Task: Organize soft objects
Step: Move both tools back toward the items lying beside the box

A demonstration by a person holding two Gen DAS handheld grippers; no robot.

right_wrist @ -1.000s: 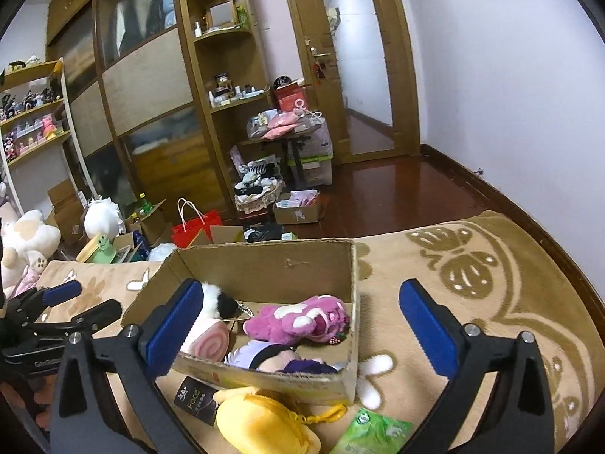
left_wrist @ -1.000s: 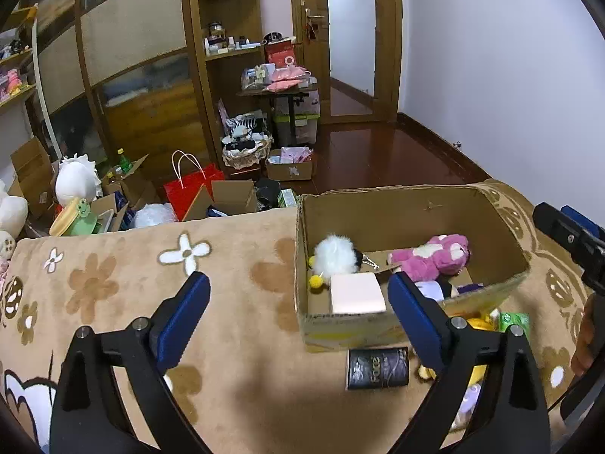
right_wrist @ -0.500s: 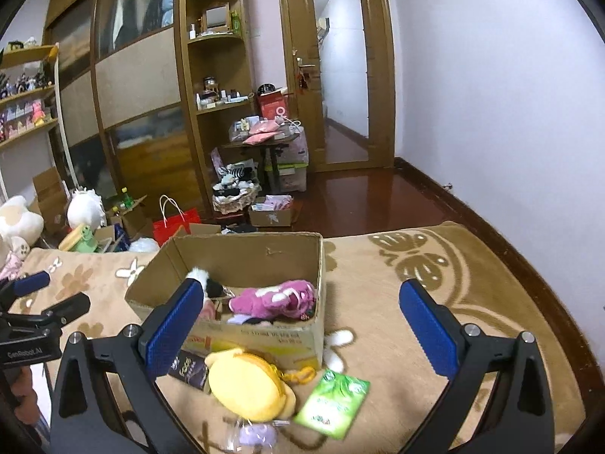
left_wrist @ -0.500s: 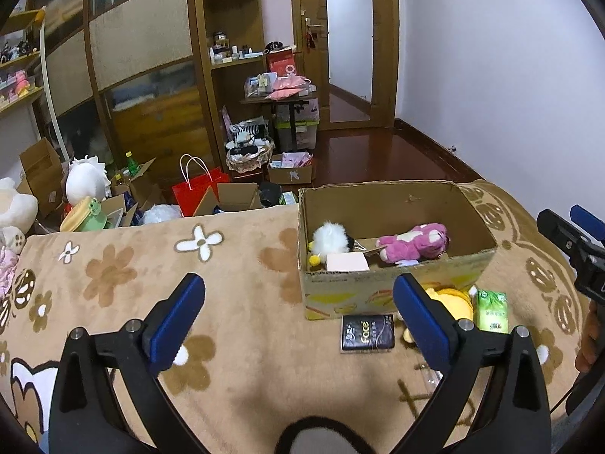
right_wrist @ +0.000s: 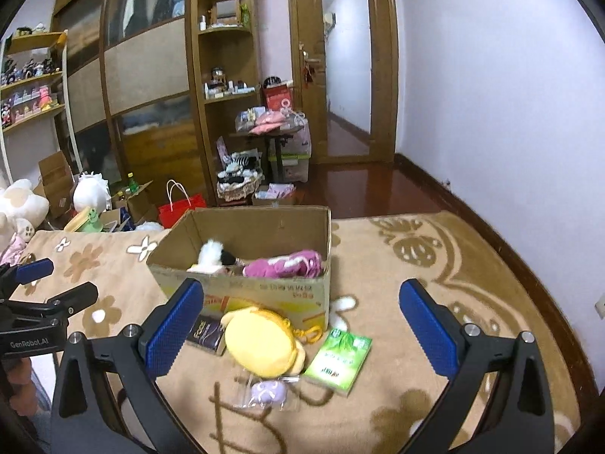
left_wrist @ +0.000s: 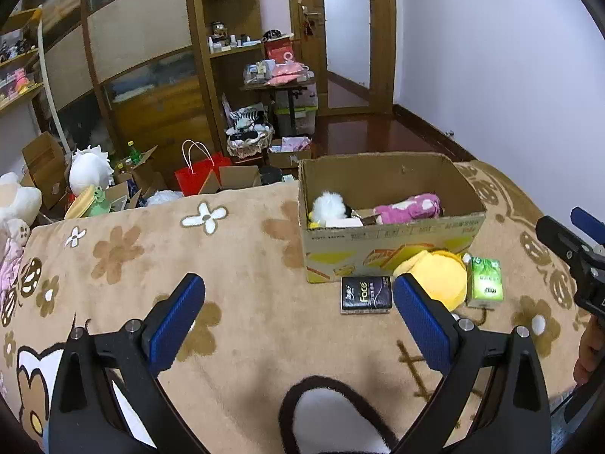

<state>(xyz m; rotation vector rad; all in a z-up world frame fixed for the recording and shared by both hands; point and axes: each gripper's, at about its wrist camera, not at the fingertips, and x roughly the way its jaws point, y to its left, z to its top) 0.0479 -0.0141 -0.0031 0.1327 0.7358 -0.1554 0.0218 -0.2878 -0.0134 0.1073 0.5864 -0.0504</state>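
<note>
Tan flowered blanket (left_wrist: 245,265) bears cardboard box (left_wrist: 389,253); yellow plush (right_wrist: 261,340); tissue packs (right_wrist: 338,357).

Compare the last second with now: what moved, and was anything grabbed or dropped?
Both grippers, left and right, pulled back from the box, so more blanket and the yellow plush in front came into view. Nothing was grabbed or released. Fingers stayed open and empty; the box and toys kept their places.

Black tongs (left_wrist: 298,314), ribbed blue pads (left_wrist: 176,317)
</note>
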